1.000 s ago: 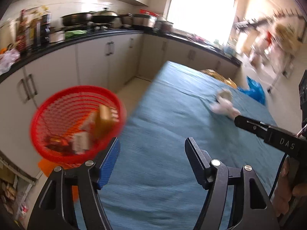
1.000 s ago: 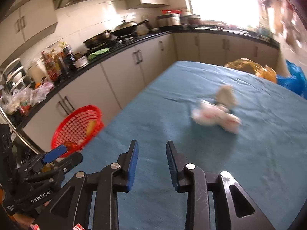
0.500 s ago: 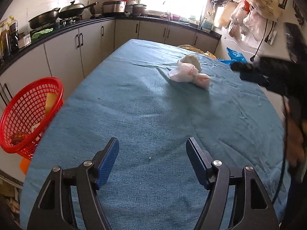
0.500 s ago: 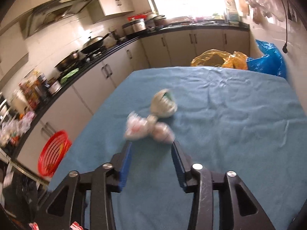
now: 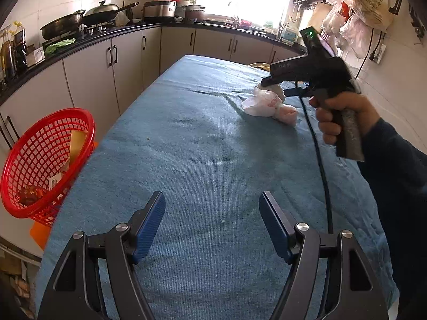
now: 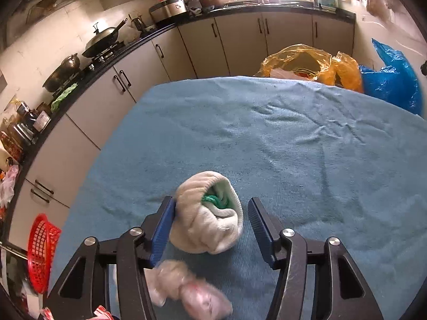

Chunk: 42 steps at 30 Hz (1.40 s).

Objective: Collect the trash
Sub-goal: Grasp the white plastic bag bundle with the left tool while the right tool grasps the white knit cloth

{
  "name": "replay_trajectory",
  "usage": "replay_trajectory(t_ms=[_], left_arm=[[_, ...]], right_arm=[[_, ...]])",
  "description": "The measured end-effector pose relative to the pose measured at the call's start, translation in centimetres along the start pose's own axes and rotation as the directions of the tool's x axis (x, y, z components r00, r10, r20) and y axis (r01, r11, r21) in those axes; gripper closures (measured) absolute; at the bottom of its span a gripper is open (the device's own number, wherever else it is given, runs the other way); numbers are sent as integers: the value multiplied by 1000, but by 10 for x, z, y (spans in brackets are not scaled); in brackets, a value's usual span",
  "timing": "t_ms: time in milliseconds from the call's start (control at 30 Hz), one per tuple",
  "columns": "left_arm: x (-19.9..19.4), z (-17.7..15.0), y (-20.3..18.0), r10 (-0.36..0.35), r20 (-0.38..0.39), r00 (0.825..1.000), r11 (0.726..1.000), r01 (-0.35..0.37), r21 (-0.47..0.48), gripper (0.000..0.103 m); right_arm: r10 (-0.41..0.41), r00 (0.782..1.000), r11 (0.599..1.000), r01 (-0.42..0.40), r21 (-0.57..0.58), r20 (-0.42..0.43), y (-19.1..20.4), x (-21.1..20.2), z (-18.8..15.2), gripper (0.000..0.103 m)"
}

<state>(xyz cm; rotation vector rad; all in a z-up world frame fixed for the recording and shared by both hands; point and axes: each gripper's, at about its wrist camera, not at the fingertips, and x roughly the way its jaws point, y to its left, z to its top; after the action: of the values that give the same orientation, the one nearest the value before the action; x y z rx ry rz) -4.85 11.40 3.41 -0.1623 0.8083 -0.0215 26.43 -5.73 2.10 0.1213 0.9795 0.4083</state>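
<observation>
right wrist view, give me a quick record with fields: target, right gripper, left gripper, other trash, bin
target: balled white cloth wad on the blue table cover
right gripper: straddles the wad, jaws just closing, gap remains on one side
left gripper: open, nothing between its jaws
other trash: crumpled white-pink plastic bag nearer the camera
bin: red mesh basket beside the table's left edge, already holding scraps

Blue cloth [image 5: 202,138] covering the table, pale cabinets [image 5: 88,80] under a dark counter along the left, wok [image 6: 102,38] and pan [image 5: 62,25] on the stove, cooker [image 6: 168,8] far by the window, orange bag [image 6: 307,62] and blue bag [image 6: 389,80] beyond the table's far edge
</observation>
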Motion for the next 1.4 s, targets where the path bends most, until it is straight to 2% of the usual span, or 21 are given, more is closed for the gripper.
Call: replay_trajectory(t_ms=[33,100,167,200,400,533,633,733,767,867,933,1067,1167,1233,1400], left_arm=[[0,1,0,-4,-1,1000,1000,4,-1,31],[2,1,0,-4,-1,1000,1000,4,-3,31],[4,3,1,-7,-7,1000,1000,7,-13,31],[4,3,2,-10,-9,1000,1000,10,-19,31],[2,6,4,-14,-3,1000,999,14,-43,31],[1,7,6,-28,-11,1000,997,27,-70,31],[-2,9,7,-37,-9,999,996,37,-80,31],[-5,11,6,-56,-1,998,995,55,-78,31],[-6,12,4,-67,0,998,995,66,-73,31],[-4,17,-8,-96,-5,995,995,96,-23,27],[-2,21,-18,-111,-10,994,994,111,12,25],[12,31,-42,-135,-24,990,987,137,82,19],[28,31,-60,-130,-73,989,980,139,140,19],[29,29,-69,-157,-72,985,971,167,168,19],[37,12,-90,-121,-118,986,950,150,275,22]], right_arm=[[10,1000,1000,-10,-2,-6,1,-1,-3,63],[11,1000,1000,-12,-24,-6,4,-6,-9,70],[33,999,999,-34,-21,-10,3,-11,-17,82],[58,998,998,-58,-14,-18,4,-17,-24,84],[174,983,985,-174,9,-61,6,-43,-69,90],[261,960,964,-264,-14,-100,20,-65,-112,91],[320,943,946,-323,-25,-90,22,-90,-138,92],[350,936,936,-351,-20,-39,14,-119,-155,91],[353,935,935,-354,-15,-15,8,-128,-159,91],[298,954,955,-298,0,46,-8,-143,-164,91],[293,954,955,-294,24,58,-18,-145,-165,91],[303,951,947,-307,92,56,-40,-139,-165,91],[295,953,948,-300,106,62,-48,-139,-162,91],[289,955,949,-294,110,62,-48,-139,-162,91],[274,960,953,-279,115,53,-46,-137,-161,91]])
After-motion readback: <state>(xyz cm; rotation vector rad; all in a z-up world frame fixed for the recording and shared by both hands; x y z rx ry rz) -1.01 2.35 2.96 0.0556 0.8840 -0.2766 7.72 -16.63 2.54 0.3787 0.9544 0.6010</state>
